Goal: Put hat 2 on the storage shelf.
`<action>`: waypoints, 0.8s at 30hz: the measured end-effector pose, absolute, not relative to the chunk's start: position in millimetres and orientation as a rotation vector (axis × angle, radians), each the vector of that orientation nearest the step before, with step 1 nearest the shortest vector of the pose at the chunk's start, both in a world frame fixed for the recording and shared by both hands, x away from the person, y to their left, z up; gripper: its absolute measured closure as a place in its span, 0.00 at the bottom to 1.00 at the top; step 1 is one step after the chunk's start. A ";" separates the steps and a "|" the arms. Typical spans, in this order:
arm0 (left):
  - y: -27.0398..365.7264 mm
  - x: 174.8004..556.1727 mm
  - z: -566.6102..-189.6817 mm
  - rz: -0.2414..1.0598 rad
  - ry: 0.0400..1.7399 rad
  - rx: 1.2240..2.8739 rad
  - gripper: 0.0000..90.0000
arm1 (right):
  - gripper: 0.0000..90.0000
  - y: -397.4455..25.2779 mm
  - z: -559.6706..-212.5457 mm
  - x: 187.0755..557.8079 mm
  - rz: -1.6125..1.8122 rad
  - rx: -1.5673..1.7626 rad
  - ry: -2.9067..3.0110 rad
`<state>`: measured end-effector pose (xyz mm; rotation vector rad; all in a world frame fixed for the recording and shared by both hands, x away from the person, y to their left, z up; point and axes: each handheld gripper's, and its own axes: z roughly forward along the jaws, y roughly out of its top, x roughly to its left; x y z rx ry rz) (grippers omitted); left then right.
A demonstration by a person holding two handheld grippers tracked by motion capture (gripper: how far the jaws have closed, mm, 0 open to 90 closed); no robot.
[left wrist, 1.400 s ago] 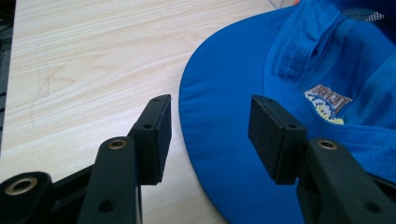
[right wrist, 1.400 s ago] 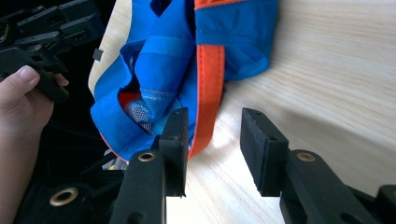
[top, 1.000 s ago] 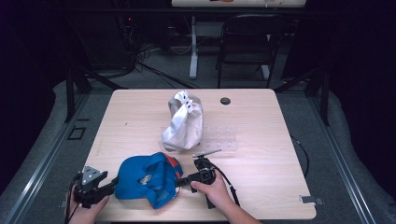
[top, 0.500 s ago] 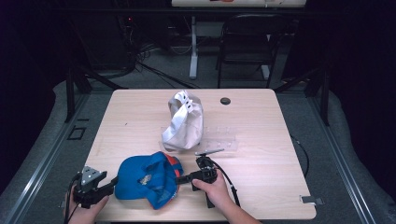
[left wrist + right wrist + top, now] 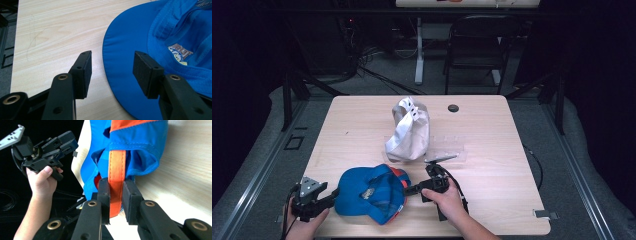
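A blue cap (image 5: 369, 192) with an orange back strap (image 5: 116, 165) lies upside down near the table's front edge. Its inside label (image 5: 180, 50) faces up. My right gripper (image 5: 408, 190) comes at the cap from the right. In the right gripper view this gripper (image 5: 116, 187) is shut on the orange strap, which runs up between the two pads. My left gripper (image 5: 333, 194) sits at the cap's left side. It stands open (image 5: 112, 72), and the edge of the blue brim (image 5: 120, 50) lies in the gap between the jaws. The left gripper (image 5: 70, 141) and its hand also appear in the right gripper view.
A pale cloth bag (image 5: 408, 131) stands at the middle of the wooden table (image 5: 502, 130). A clear plastic sleeve (image 5: 447, 150) lies to its right. A small black disc (image 5: 453, 108) sits near the far edge. Beyond the table is a black chair (image 5: 477, 40).
The cap has settled a little flatter, and more of its inside shows. Both grippers have barely moved.
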<state>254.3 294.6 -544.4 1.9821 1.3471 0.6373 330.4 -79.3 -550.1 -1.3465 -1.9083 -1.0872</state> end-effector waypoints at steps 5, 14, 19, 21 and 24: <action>292.2 257.8 -543.2 0.635 1.332 1.986 0.56 | 0.87 -93.8 -536.9 329.1 -1.085 -1.361 -1.904; 283.0 269.5 -542.9 0.612 1.293 2.006 0.56 | 0.87 -139.9 -513.4 322.5 -1.087 -1.402 -1.869; 277.3 275.9 -542.4 0.603 1.266 2.028 0.56 | 0.87 -162.7 -502.4 320.6 -1.098 -1.451 -1.841; 274.5 278.1 -542.7 0.599 1.258 2.028 0.56 | 0.87 -166.1 -499.3 319.3 -1.127 -1.491 -1.780; 272.9 280.3 -543.1 0.595 1.252 2.034 0.56 | 0.87 -174.3 -493.4 320.9 -1.132 -1.437 -1.751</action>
